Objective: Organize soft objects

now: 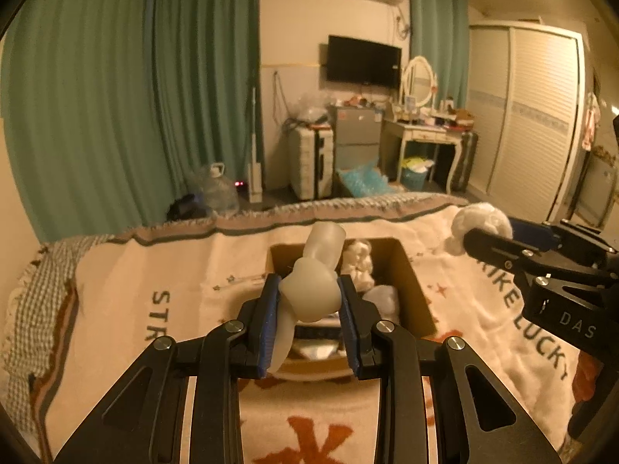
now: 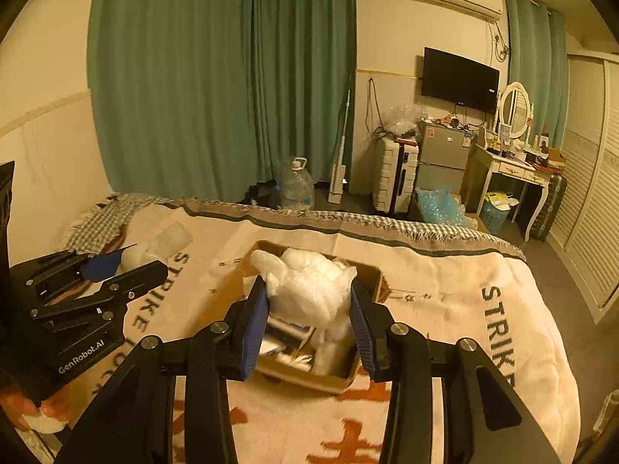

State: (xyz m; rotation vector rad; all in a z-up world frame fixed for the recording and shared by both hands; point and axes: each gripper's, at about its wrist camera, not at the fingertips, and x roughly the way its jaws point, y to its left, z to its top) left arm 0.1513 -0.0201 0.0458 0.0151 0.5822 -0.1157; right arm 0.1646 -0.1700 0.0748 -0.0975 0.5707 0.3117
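My left gripper (image 1: 309, 282) is shut on a pale, translucent soft toy (image 1: 313, 290) and holds it above an open cardboard box (image 1: 410, 270) on the bed. Inside the box lie a small pale plush figure (image 1: 359, 261) and other white items. In the right wrist view my right gripper (image 2: 308, 286) is shut on a white fluffy bundle (image 2: 309, 290) over the same box (image 2: 301, 377). Each gripper shows in the other's view: the right gripper (image 1: 491, 232) with its white bundle (image 1: 479, 218), and the left gripper (image 2: 139, 259) with its pale toy (image 2: 154, 245).
The box sits on a cream blanket (image 2: 445, 282) printed with dark letters and orange characters, fringed at the bed's far edge. Beyond are green curtains (image 2: 216, 77), a water jug (image 2: 296, 187), a suitcase (image 2: 394, 179), a small fridge and a dressing table. A person's hand (image 2: 38, 410) grips the left handle.
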